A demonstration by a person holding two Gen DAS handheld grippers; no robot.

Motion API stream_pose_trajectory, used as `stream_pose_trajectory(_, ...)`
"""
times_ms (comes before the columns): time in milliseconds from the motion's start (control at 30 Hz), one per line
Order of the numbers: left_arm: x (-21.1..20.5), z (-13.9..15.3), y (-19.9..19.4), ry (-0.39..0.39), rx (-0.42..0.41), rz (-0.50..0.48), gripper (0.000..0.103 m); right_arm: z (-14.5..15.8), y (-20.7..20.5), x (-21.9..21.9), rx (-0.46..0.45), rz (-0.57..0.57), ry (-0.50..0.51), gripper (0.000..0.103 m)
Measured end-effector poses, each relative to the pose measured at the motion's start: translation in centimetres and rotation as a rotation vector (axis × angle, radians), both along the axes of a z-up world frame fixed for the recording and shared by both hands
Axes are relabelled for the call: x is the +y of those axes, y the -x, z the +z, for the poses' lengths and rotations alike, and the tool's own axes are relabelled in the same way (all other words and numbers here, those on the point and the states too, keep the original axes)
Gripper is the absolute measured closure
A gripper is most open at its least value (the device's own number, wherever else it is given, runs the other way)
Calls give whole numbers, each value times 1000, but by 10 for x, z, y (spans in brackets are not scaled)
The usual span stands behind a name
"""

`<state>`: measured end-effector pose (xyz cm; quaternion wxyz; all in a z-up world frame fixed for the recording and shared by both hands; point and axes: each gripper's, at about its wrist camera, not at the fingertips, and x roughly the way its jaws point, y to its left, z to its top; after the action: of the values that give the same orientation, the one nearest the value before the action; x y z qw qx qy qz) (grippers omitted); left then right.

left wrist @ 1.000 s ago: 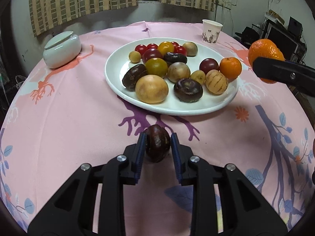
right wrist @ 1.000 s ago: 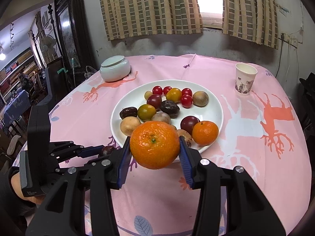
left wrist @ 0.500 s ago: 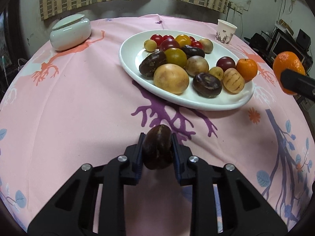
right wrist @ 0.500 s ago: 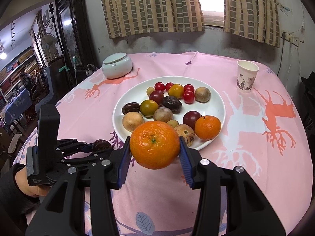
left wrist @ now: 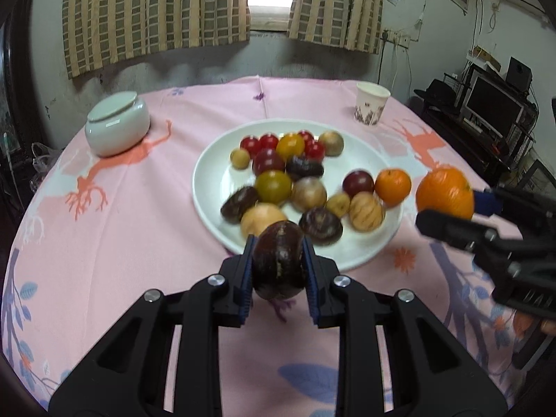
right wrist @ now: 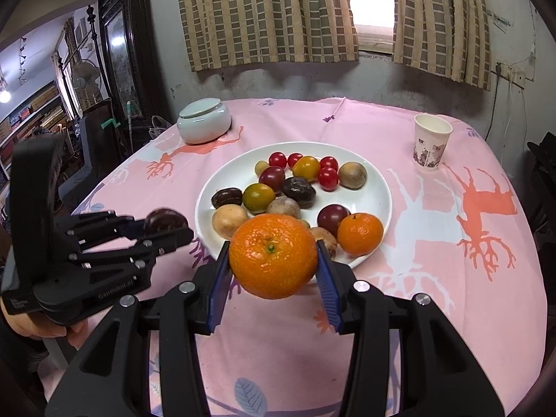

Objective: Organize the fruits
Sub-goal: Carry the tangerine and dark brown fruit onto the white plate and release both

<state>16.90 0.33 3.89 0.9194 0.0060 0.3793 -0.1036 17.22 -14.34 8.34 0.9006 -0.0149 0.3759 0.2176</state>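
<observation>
Fruits held in both grippers above the pink tablecloth point(left wrist: 146, 243).

Left wrist view: the left gripper point(left wrist: 278, 260), angled down toward the white plate point(left wrist: 212, 187) of fruit, clamps a dark brown fruit point(left wrist: 278, 259) off the cloth; at right the orange point(left wrist: 444, 193) shows. Right wrist view: the right gripper point(right wrist: 273, 260), tilted down, pinches the orange before the plate's near rim; a hand point(right wrist: 41, 330) carries the left gripper.
</observation>
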Motion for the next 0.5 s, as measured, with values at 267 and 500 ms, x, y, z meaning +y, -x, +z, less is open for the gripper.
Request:
stream_pose_trajectory(267, -8, 8, -57, 9, -9, 42, 78, -4, -49, 12, -28, -34, 46, 56)
stream_pose_trajectory(500, 0, 11, -72, -36, -71, 167, 17, -8, -70, 5, -28, -94, 8, 39)
